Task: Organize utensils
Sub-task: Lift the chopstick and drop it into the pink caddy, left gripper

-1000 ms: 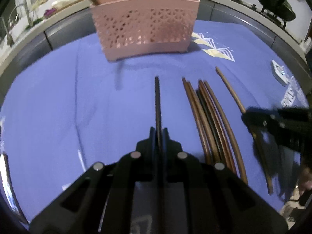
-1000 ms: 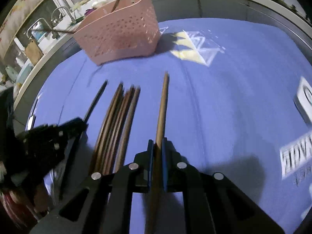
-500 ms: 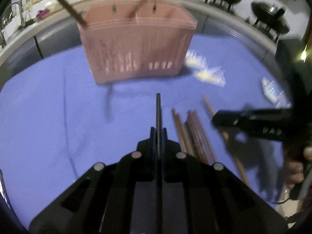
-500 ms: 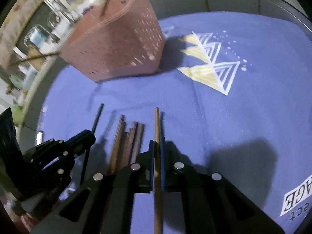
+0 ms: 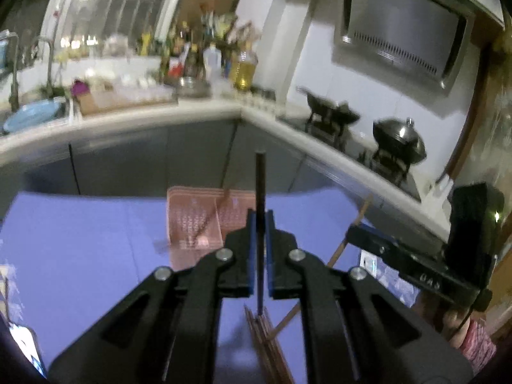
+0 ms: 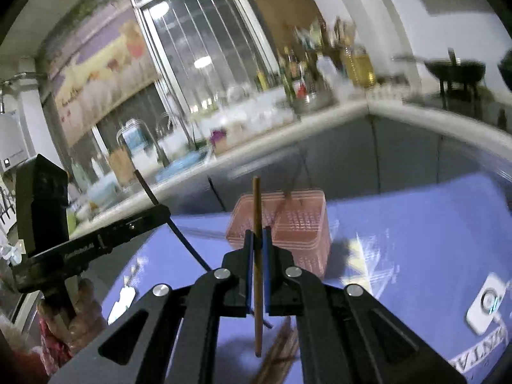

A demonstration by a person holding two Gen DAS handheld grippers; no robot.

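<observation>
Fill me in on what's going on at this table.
A person is sorting chopsticks with a hand-held gripper in each hand. The left gripper is shut on a black chopstick, and the right gripper is shut on a brown chopstick, both held in the air above the blue tablecloth. The pink basket ahead already holds a chopstick. More brown chopsticks lie on the cloth below.

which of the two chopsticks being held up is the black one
The black chopstick is in the left gripper. The right gripper holds the brown chopstick.
</observation>
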